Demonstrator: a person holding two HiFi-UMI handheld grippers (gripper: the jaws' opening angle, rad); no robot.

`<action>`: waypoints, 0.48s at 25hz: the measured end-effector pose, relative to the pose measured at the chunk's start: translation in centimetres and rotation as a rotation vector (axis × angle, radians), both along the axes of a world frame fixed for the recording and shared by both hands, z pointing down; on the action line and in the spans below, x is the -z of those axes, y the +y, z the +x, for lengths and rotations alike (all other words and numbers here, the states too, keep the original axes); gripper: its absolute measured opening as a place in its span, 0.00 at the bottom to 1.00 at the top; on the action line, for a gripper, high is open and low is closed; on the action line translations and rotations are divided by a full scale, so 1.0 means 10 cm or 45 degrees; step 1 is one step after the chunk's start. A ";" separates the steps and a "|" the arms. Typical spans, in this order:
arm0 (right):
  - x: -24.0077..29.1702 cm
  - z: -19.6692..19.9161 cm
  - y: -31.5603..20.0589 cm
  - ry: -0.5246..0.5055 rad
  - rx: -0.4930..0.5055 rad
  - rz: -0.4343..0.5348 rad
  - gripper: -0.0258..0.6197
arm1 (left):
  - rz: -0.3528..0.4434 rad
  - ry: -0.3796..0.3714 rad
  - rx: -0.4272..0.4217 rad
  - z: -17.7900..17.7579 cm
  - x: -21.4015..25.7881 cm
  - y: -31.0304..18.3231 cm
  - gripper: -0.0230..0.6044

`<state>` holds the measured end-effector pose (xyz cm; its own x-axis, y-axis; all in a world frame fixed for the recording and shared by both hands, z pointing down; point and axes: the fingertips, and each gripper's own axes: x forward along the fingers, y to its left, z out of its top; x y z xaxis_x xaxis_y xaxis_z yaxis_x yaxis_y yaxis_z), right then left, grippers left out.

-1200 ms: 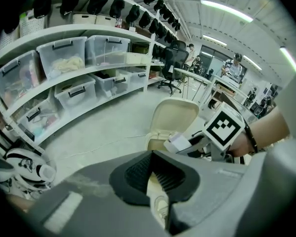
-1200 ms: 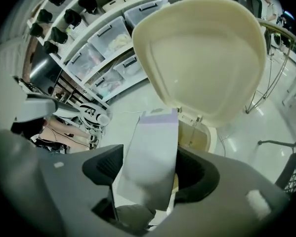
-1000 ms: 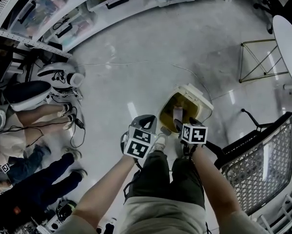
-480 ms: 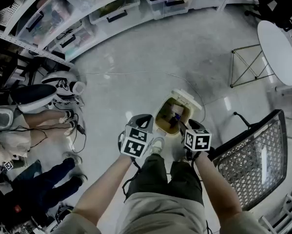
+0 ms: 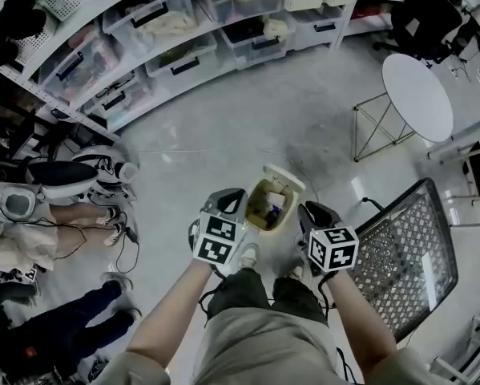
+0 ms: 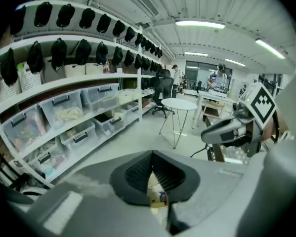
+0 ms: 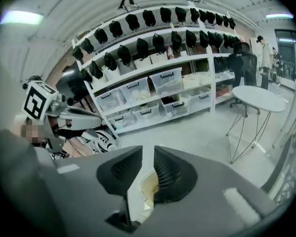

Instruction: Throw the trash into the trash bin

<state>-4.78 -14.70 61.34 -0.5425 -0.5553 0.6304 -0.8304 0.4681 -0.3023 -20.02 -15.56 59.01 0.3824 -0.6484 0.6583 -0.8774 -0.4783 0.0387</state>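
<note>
Mesh rack (image 5: pixel 408 255) beside trash bin (image 5: pixel 284 180)

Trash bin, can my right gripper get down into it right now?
Probably yes. The trash bin stands with its lid flipped open, and nothing lies between its mouth and the right gripper beside it, whose jaws have just been closing with nothing between them.

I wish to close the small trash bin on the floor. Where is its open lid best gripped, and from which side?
Probably the free edge of the lid, the edge farthest from the opening, approached from above. The lid is flipped back at the far side of the trash bin, so that thin edge is exposed, and jaws can close across its thickness.
</note>
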 end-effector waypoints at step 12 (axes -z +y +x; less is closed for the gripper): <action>2.03 0.48 0.17 -0.108 -0.096 0.410 0.11 | 0.306 0.037 -0.073 0.32 1.62 -0.01 0.04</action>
<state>0.03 -13.04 41.06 -0.5353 -0.7590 0.3705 -0.8445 0.4890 -0.2183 -16.79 -15.65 42.80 0.4398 -0.7615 0.4761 -0.8486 -0.5259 -0.0573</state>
